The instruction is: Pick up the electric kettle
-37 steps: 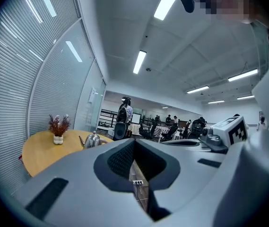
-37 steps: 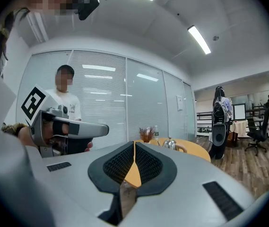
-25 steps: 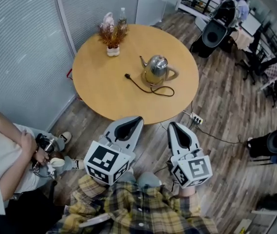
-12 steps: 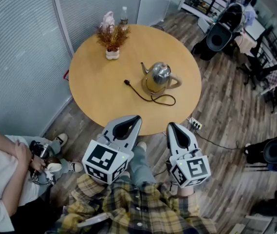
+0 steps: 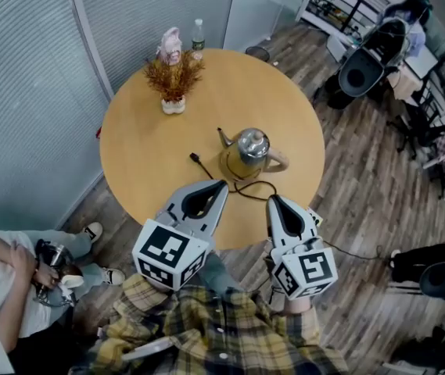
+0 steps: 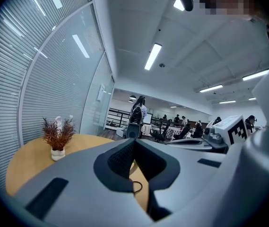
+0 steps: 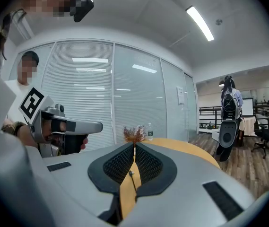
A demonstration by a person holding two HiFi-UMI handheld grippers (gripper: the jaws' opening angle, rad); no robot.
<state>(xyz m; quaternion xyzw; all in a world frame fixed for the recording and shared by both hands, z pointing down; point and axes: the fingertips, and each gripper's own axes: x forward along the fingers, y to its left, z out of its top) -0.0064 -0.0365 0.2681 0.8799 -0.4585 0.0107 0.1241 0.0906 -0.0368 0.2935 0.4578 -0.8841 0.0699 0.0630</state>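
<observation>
A shiny steel electric kettle (image 5: 250, 154) with a thin spout to the left stands on the round wooden table (image 5: 140, 155). Its black cord (image 5: 253, 186) loops on the near side and ends in a plug (image 5: 194, 157). My left gripper (image 5: 223, 184) is shut and empty, its tip over the table's near edge, just short of the cord. My right gripper (image 5: 272, 200) is also shut and empty at the table's rim, below and right of the kettle. In the left gripper view the shut left gripper (image 6: 134, 141) hides the kettle. The right gripper (image 7: 134, 144) shows only tabletop through its slit.
A white pot of dried flowers (image 5: 173, 80), a small figure (image 5: 170, 45) and a water bottle (image 5: 198, 33) stand at the table's far edge. A person (image 5: 3, 303) sits at the lower left. Blinds (image 5: 26, 92) line the left; office chairs (image 5: 363, 69) stand at the right.
The view has closed in on the table. Both grippers, earlier over the floor short of the table, now reach its near edge, and the kettle lies much nearer to them.
</observation>
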